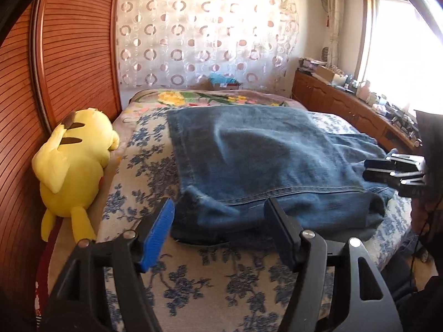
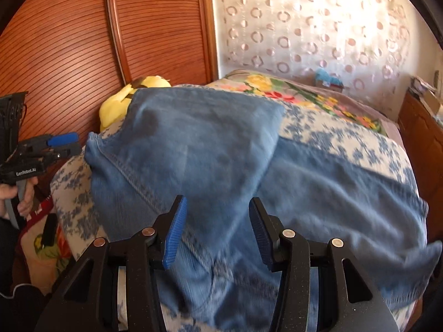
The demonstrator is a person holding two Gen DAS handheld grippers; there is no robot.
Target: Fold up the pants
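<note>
Blue denim pants (image 1: pixel 263 155) lie folded over on the flowered bed cover (image 1: pixel 193 276). My left gripper (image 1: pixel 220 207) stands open at their near left corner, its blue and black pads apart and pressing on nothing. In the right wrist view the pants (image 2: pixel 193 144) fill the middle, slightly blurred, with one layer lying over another. My right gripper (image 2: pixel 218 204) is open just above the denim, with no cloth pinched. From the left wrist view the right gripper (image 1: pixel 387 168) shows over the pants' right edge. The left gripper (image 2: pixel 63 141) appears at the far left, by a hand (image 2: pixel 25 202).
A yellow plush toy (image 1: pixel 74 160) lies along the bed's left side against a slatted wooden wardrobe (image 1: pixel 77 49). A low wooden cabinet (image 1: pixel 346 102) with clutter on top runs along the right under a bright window. A circle-patterned curtain (image 1: pixel 207 33) hangs behind the bed.
</note>
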